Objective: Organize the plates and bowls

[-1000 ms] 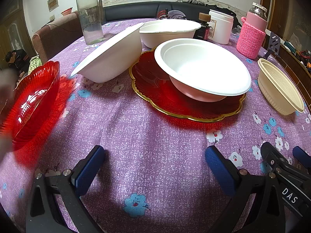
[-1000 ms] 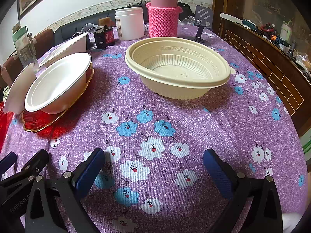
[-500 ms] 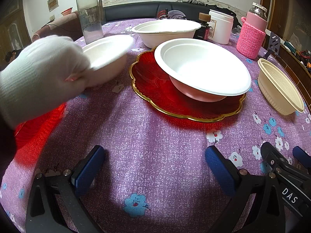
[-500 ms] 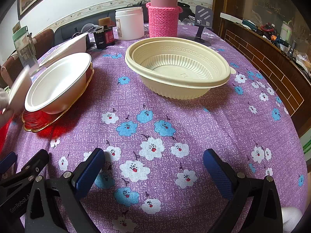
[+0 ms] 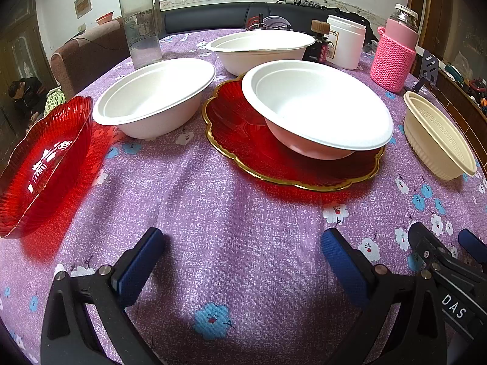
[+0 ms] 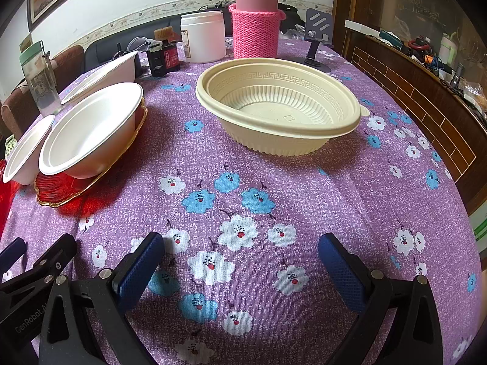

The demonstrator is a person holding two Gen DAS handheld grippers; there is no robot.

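In the left wrist view, a white bowl [image 5: 316,106] rests tilted on a gold-rimmed red plate [image 5: 258,158]. A second white bowl [image 5: 155,97] stands upright on the cloth to its left, and a third [image 5: 261,48] stands behind. A red glass bowl [image 5: 42,164] sits at the far left and a cream plastic bowl [image 5: 438,140] at the right. My left gripper [image 5: 243,261] is open and empty above the cloth, in front of the plate. In the right wrist view, my right gripper [image 6: 240,264] is open and empty, in front of the cream bowl [image 6: 280,106].
A green-lidded water bottle [image 5: 140,21], a white jar [image 5: 347,45], a dark small bottle [image 5: 319,45] and a pink knit-sleeved flask [image 5: 394,51] stand at the back. A phone stand [image 6: 316,42] sits back right. The table's right edge [image 6: 456,200] runs beside a wooden cabinet.
A gloved hand set the left white bowl upright on the cloth and withdrew. The red glass bowl now lies still at the far left. Neither gripper has moved.
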